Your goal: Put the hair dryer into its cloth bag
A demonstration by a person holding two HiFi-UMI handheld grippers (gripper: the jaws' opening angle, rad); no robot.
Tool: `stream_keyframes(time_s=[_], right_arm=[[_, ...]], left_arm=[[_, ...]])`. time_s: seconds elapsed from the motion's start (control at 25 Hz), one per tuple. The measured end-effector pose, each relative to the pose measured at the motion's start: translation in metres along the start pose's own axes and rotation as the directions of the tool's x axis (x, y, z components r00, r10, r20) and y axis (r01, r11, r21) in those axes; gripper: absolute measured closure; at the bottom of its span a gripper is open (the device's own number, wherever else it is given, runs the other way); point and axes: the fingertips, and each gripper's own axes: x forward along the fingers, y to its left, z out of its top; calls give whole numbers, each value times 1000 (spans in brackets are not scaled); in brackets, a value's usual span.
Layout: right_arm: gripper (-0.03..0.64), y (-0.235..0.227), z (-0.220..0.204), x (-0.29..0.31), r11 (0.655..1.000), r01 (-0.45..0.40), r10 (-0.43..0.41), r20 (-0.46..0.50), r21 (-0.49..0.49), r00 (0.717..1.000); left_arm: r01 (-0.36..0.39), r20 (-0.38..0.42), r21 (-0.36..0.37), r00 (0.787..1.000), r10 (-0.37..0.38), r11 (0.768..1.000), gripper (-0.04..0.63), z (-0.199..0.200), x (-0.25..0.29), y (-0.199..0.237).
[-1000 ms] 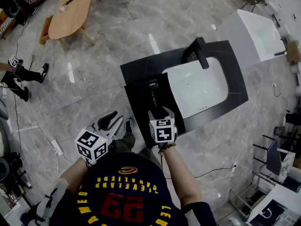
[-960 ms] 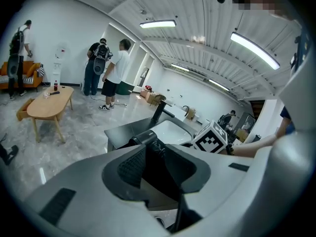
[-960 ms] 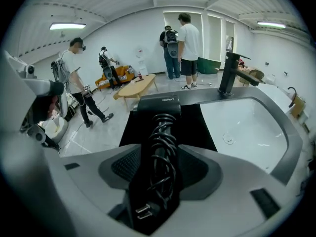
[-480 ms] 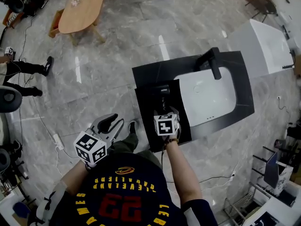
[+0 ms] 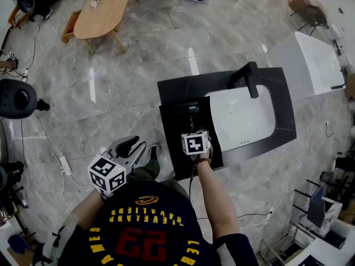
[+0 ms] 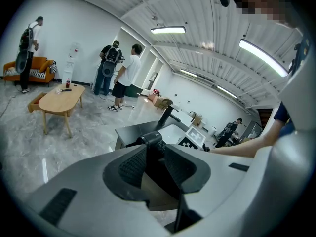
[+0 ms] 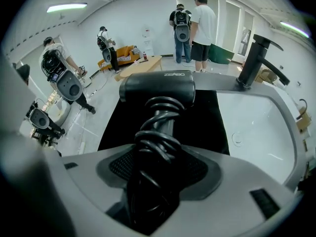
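Your right gripper (image 7: 159, 166), fingers just opened wide and probably not squeezing, sits over the handle of the hair dryer (image 7: 158, 90), which lies on the cloth bag (image 7: 207, 122) on the bench (image 5: 177, 87), long way pointing away from you; your left gripper (image 6: 157, 162), fingers just opened and empty, is well off left.

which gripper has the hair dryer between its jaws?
Right gripper: its jaws, just opening, straddle the hair dryer at its cord-wrapped handle. Left gripper, also opening, holds nothing.
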Motion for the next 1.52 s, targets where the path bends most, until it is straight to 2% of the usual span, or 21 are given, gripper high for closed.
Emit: stream_keyframes(time_s=[0.2, 0.48, 0.68, 0.8, 1.0, 1.2, 1.32, 1.44, 1.52], right_arm=[[370, -1, -13, -12, 999, -29, 28, -6, -18, 1000], [371, 5, -49, -48, 999, -39, 38, 29, 27, 999], [371, 16, -88, -86, 993, -84, 80, 57, 81, 995], [371, 14, -117, -112, 985, -104, 93, 87, 135, 992], [371, 5, -166, -158, 969, -123, 92, 147, 213, 985], [371, 8, -217, -190, 947, -117, 61, 191, 298, 980], [371, 4, -246, -203, 930, -113, 37, 215, 349, 976], [371, -4, -274, -213, 919, -93, 7, 221, 382, 975], [371, -8, -292, -219, 915, -80, -8, 215, 396, 977]], left_arm=[[14, 0, 29, 1000, -14, 999, 497, -3, -3, -22], [35, -23, 42, 999, -34, 999, 497, -22, -3, -50], [128, -85, 91, 989, -121, 988, 498, -43, 10, -86], [202, -147, 121, 972, -183, 972, 499, -64, 29, -115], [329, -276, 170, 921, -276, 929, 499, -109, 65, -160], [419, -400, 236, 864, -305, 877, 498, -159, 88, -180], [465, -455, 314, 839, -299, 828, 497, -185, 102, -190], [477, -506, 426, 830, -235, 768, 497, -206, 120, -194], [488, -536, 475, 820, -199, 732, 497, -216, 129, -197]])
